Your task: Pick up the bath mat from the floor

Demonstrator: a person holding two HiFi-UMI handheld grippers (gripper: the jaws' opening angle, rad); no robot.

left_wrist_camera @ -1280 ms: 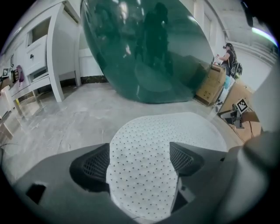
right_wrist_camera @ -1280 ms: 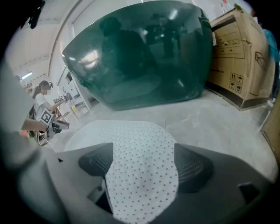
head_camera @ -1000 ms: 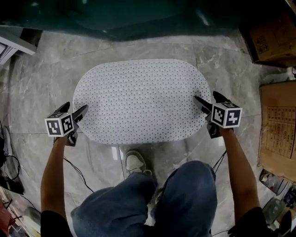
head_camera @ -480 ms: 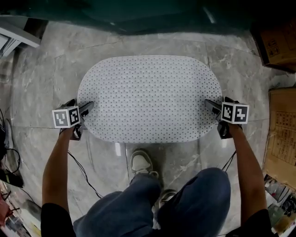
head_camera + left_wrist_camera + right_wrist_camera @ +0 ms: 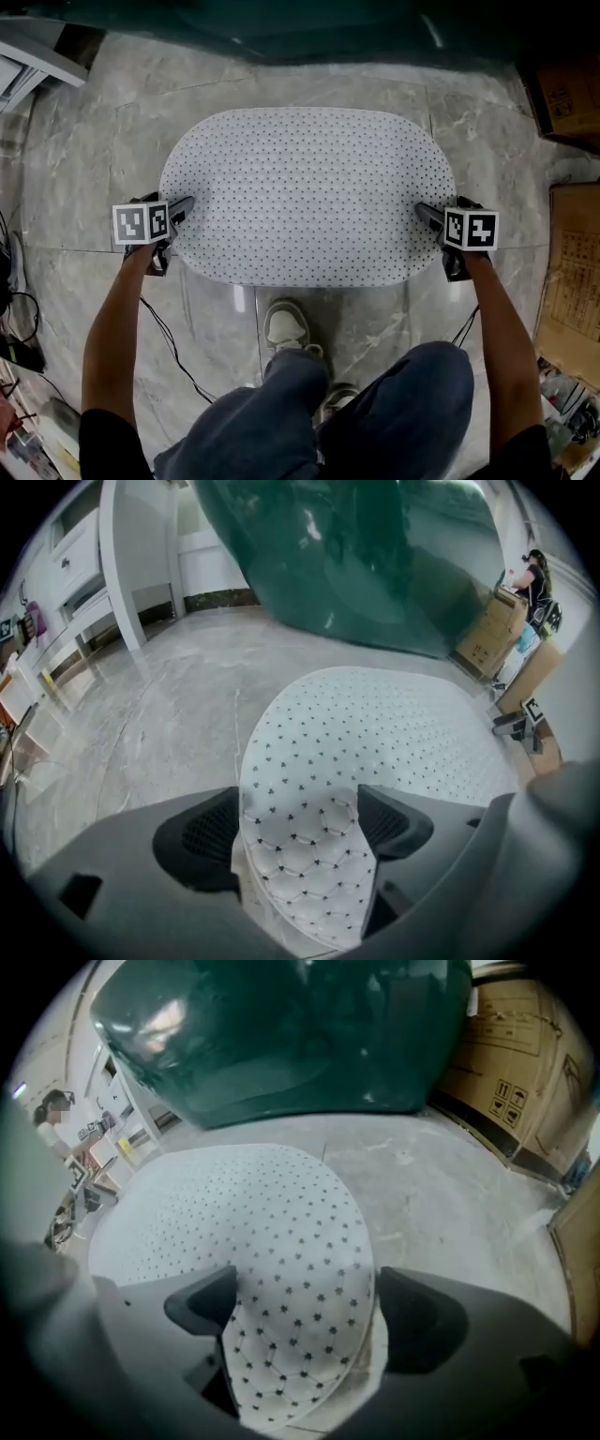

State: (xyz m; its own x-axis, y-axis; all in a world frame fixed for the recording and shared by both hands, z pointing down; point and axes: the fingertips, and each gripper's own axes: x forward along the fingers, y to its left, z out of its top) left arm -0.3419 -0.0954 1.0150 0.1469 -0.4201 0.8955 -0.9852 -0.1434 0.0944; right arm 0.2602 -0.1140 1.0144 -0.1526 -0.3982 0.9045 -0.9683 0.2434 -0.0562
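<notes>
**Bath mat** (image 5: 305,192): white, oval and dotted. It lies flat on the grey marble floor (image 5: 84,187), long axis across the head view, just ahead of the person's shoe (image 5: 281,328). It is not lifted yet.

**Left gripper** (image 5: 298,808): jaws stand wide and have just been closing. The rim of the mat's left end fills the gap from pad to pad, but I see no firm pinch.

**Right gripper** (image 5: 307,1288): jaws stand wide and have just been opening a little. The rim of the right end sits between them, with a sliver of floor showing beside one pad, so it is not clamped.

**Step in hand (my reading):** seat and close on both ends before any lift.

**To do it well:**
- Push each pair of pads further in past the rim, since a thin, floppy edge is likely to slip out of a shallow bite.
- Close both sides fully and check that the mat buckles under the pads.
- Raise both ends together and level. Expect the middle to sag and perhaps cling to the glossy floor, so peel it up slowly.

**Surroundings:** a dark green glossy body (image 5: 375,555) beyond the mat and cardboard boxes (image 5: 572,281) to the right. Keep the lift clear of both.
</notes>
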